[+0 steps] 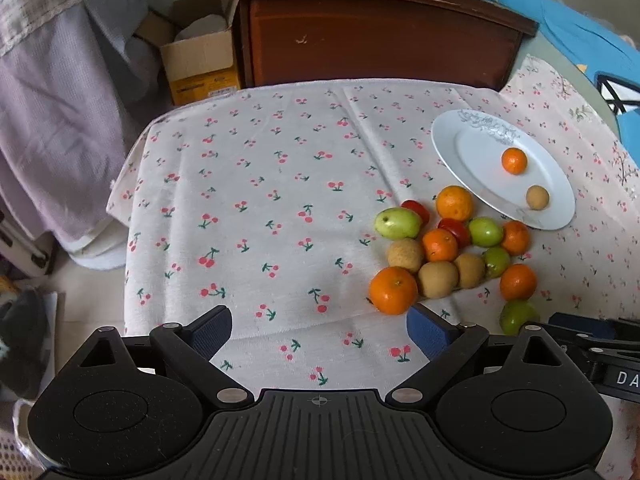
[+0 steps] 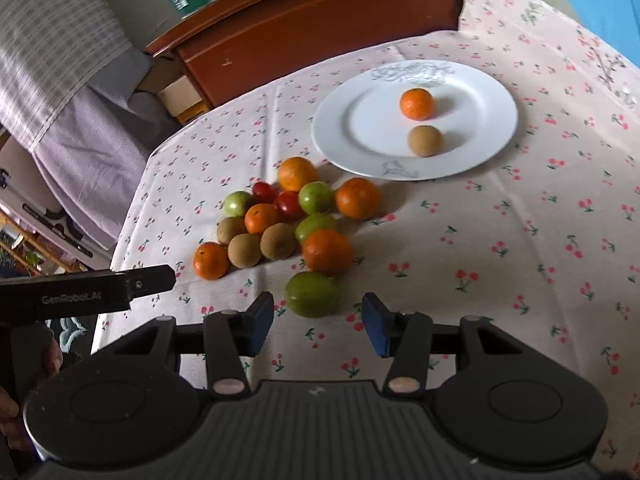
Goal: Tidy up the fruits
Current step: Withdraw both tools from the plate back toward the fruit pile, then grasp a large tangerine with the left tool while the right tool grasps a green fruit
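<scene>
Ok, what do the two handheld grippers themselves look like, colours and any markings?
Both are matte black plastic. The left gripper and the right gripper each have two round housings beside a ribbed centre plate, silver pivot pins on angled linkages, and dark blue pads on the fingertips. The left one's side bar reads "GenRobot.AI" in the right view. No cables or sleeves are visible.

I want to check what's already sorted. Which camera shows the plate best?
The right wrist view: the plate lies whole and large near the frame's middle, with an orange and a brown fruit on it, apart. The left wrist view shows the same plate smaller and squashed toward the right side.
</scene>
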Motion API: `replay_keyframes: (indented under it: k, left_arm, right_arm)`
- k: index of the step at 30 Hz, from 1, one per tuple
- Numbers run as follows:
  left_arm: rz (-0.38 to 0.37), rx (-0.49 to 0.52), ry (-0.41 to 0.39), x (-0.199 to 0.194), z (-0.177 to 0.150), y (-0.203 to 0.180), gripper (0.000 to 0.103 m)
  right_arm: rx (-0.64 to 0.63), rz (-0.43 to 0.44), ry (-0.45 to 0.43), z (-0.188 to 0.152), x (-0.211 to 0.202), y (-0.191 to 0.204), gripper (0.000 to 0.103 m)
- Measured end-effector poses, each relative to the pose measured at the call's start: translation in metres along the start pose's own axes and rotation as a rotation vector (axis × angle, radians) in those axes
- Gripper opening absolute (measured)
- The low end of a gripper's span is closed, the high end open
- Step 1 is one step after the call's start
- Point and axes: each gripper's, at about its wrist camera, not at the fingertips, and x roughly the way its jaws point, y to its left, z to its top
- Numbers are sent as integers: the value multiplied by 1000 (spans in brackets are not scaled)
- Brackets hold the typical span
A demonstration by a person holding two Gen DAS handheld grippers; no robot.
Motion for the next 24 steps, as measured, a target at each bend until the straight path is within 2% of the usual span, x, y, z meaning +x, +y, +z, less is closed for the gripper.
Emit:
replay_keyframes:
  k: [7,18,20,22,24]
  left_arm:
    - [-3,93,-31,11,-3,-14,95]
    - [-59,119,-38,25,-4,-25,92]
    - [-63,123,-38,28,-4,-26,88]
    - [-69,126,-31,33,-5,-28,74]
    - [-72,128,-33,36,-6,-29,68]
  right_arm:
    - [-33,-7,0,-2,9,5,50]
    - [-71,-30,-10,-4,14,8,42]
    - [-80,-32,-13,-4,15,9,41]
    - [-85,-36,-18,-4,15,9,36]
    - [-84,-28,-19,-4,15,9,32]
